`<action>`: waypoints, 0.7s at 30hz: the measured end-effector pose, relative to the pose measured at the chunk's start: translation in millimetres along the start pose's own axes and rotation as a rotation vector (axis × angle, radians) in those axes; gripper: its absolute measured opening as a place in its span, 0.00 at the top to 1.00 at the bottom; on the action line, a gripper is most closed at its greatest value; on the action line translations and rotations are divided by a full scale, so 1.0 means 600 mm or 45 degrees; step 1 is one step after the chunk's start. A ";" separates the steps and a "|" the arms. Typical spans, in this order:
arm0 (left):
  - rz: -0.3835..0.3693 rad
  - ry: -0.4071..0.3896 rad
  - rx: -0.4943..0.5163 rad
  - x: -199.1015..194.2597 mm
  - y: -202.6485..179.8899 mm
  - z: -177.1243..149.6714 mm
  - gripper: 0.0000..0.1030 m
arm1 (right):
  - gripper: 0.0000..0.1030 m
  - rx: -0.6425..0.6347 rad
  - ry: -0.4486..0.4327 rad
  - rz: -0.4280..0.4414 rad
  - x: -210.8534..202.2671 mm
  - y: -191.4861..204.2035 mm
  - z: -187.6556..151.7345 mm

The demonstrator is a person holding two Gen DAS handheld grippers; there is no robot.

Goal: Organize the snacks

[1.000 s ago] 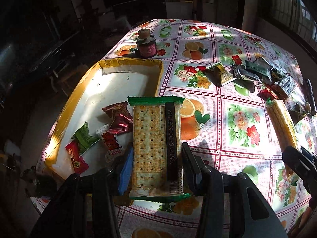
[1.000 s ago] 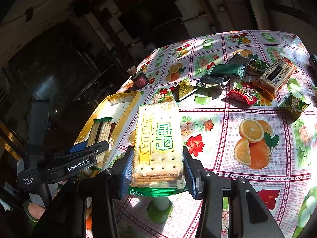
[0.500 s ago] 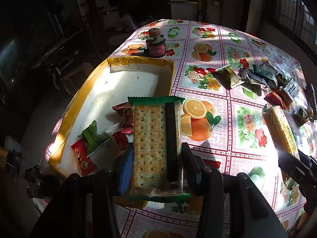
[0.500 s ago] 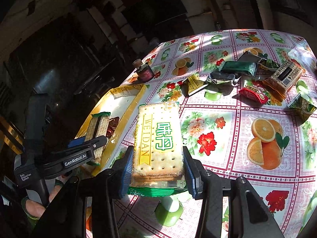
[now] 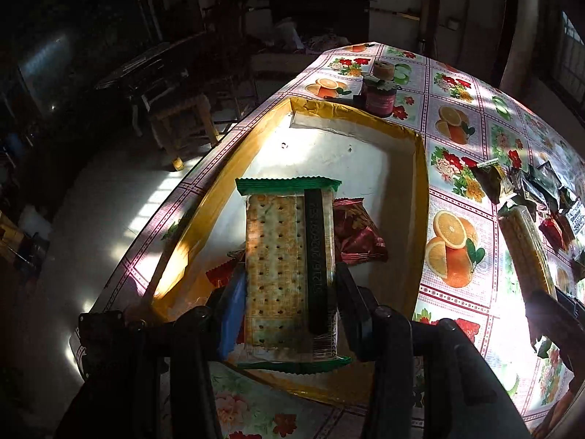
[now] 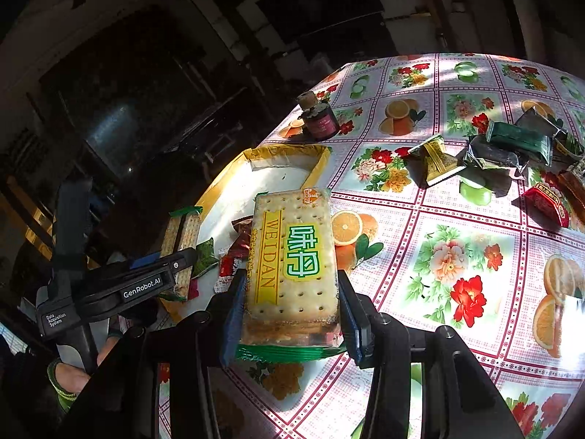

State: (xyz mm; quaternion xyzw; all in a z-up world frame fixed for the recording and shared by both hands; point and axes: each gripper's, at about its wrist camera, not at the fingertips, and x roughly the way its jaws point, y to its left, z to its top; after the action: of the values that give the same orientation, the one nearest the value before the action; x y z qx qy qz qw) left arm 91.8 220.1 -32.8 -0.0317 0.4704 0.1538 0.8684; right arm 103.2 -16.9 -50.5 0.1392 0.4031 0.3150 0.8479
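Two cracker packs in transit, several snacks boxed, a cluster still loose.
We hold one cracker pack [image 5: 289, 263] pinched lengthwise in the fingers of the left gripper [image 5: 289, 314], above the yellow-rimmed box [image 5: 420, 197], whose white floor already carries a dark red packet [image 5: 356, 234] at 3 o'clock of the pack and smaller red and green sachets [image 6: 219, 256] near the box's front end. Our right gripper [image 6: 290, 314] likewise clamps the "WEIDAN" cracker pack [image 6: 292, 259] over the floral surface [image 6: 457, 263], just beside the box's right rim. At 1 to 2 o'clock of that pack lie unsorted wrappers: a gold pouch [image 6: 435, 161], a green bar [image 6: 519, 141], a red packet [image 6: 546, 203]. We judge the task partly done; both packs await release, and the far cluster remains to collect.
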 end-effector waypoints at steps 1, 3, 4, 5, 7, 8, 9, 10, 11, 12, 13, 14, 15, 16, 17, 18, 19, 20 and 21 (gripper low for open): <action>0.005 0.005 -0.014 0.004 0.011 0.003 0.56 | 0.52 -0.003 0.012 0.022 0.013 0.008 0.006; 0.018 0.015 -0.038 0.013 0.029 0.007 0.56 | 0.52 -0.014 0.026 0.065 0.038 0.027 0.020; 0.023 0.018 -0.047 0.016 0.035 0.009 0.56 | 0.52 -0.027 0.036 0.071 0.051 0.036 0.027; 0.026 0.021 -0.053 0.019 0.039 0.011 0.56 | 0.52 -0.039 0.041 0.074 0.063 0.046 0.033; 0.037 0.022 -0.059 0.024 0.045 0.013 0.56 | 0.52 -0.054 0.050 0.089 0.084 0.060 0.044; 0.038 0.023 -0.062 0.026 0.047 0.013 0.56 | 0.52 -0.058 0.056 0.091 0.093 0.066 0.049; 0.039 0.024 -0.064 0.028 0.049 0.014 0.56 | 0.52 -0.062 0.059 0.093 0.100 0.070 0.053; 0.040 0.025 -0.063 0.030 0.050 0.014 0.56 | 0.52 -0.067 0.061 0.098 0.106 0.075 0.057; 0.041 0.027 -0.063 0.032 0.050 0.015 0.56 | 0.52 -0.071 0.063 0.100 0.111 0.078 0.060; 0.040 0.030 -0.064 0.035 0.051 0.015 0.56 | 0.52 -0.073 0.065 0.101 0.116 0.081 0.063; 0.037 0.033 -0.064 0.038 0.050 0.016 0.56 | 0.52 -0.077 0.068 0.101 0.121 0.083 0.065; 0.035 0.036 -0.066 0.040 0.051 0.017 0.56 | 0.52 -0.082 0.073 0.100 0.125 0.084 0.068; 0.035 0.037 -0.068 0.043 0.051 0.018 0.56 | 0.52 -0.084 0.075 0.100 0.129 0.086 0.070; 0.035 0.039 -0.067 0.045 0.051 0.020 0.56 | 0.52 -0.087 0.077 0.098 0.133 0.087 0.073; 0.033 0.041 -0.064 0.048 0.050 0.022 0.56 | 0.52 -0.088 0.080 0.095 0.138 0.088 0.076; 0.033 0.043 -0.064 0.051 0.050 0.024 0.56 | 0.52 -0.089 0.081 0.092 0.141 0.089 0.078; 0.034 0.046 -0.065 0.053 0.050 0.025 0.56 | 0.52 -0.090 0.083 0.089 0.146 0.089 0.081; 0.034 0.050 -0.064 0.057 0.049 0.028 0.56 | 0.52 -0.089 0.089 0.086 0.152 0.089 0.083; 0.032 0.053 -0.062 0.060 0.049 0.031 0.56 | 0.52 -0.087 0.093 0.084 0.158 0.089 0.085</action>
State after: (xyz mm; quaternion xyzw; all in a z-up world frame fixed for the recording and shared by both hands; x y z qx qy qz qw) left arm 116.4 260.3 -50.0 -0.0503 0.4849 0.1755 0.8553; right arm 165.5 86.2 -48.3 0.1116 0.4178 0.3612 0.8261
